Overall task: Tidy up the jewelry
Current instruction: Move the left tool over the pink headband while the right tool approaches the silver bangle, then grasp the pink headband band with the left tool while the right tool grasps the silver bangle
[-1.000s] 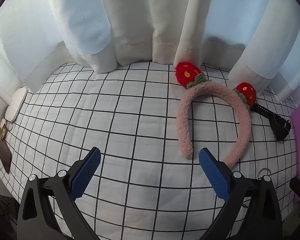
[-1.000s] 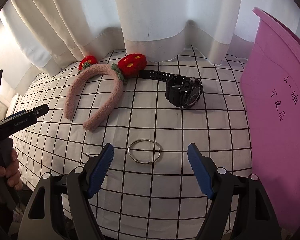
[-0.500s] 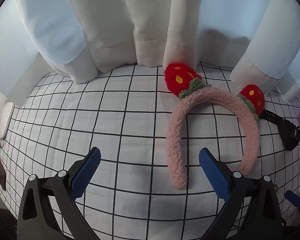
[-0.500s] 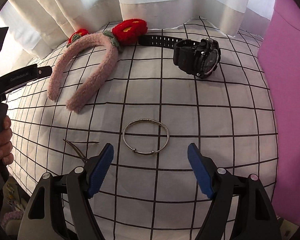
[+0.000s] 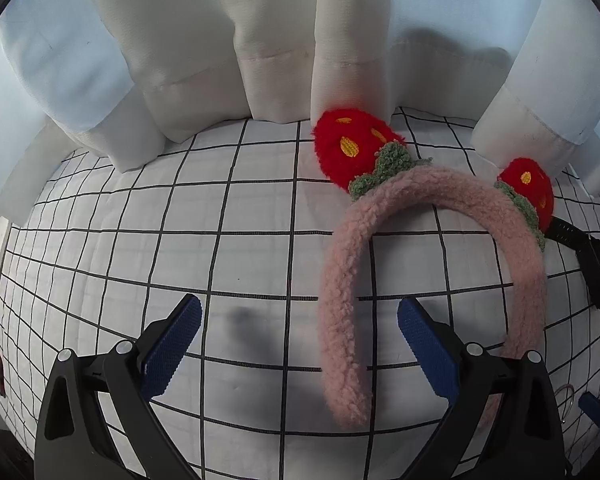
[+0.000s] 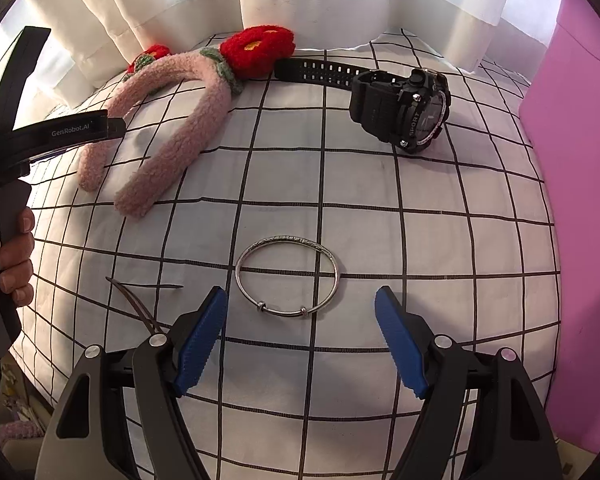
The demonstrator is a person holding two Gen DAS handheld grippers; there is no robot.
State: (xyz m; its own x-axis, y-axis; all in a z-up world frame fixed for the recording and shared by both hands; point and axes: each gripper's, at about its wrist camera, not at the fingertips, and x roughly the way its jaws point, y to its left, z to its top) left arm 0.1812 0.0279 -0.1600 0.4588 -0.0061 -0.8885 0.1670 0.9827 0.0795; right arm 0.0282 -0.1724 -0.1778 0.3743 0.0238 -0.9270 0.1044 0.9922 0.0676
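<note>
Left gripper [image 5: 298, 346]: released, one headband [image 5: 432, 264] leg between its fingers, lower right. Right gripper [image 6: 300, 338]: released, bangle [image 6: 287, 280] just ahead, centre frame. Watch [image 6: 400, 112], upper right; possibly a hairpin [image 6: 140, 304], lower left.

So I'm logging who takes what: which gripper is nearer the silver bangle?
Right. The right gripper hovers with open jaws just short of the silver bangle. The left gripper is over at the pink headband, farther from it.
</note>
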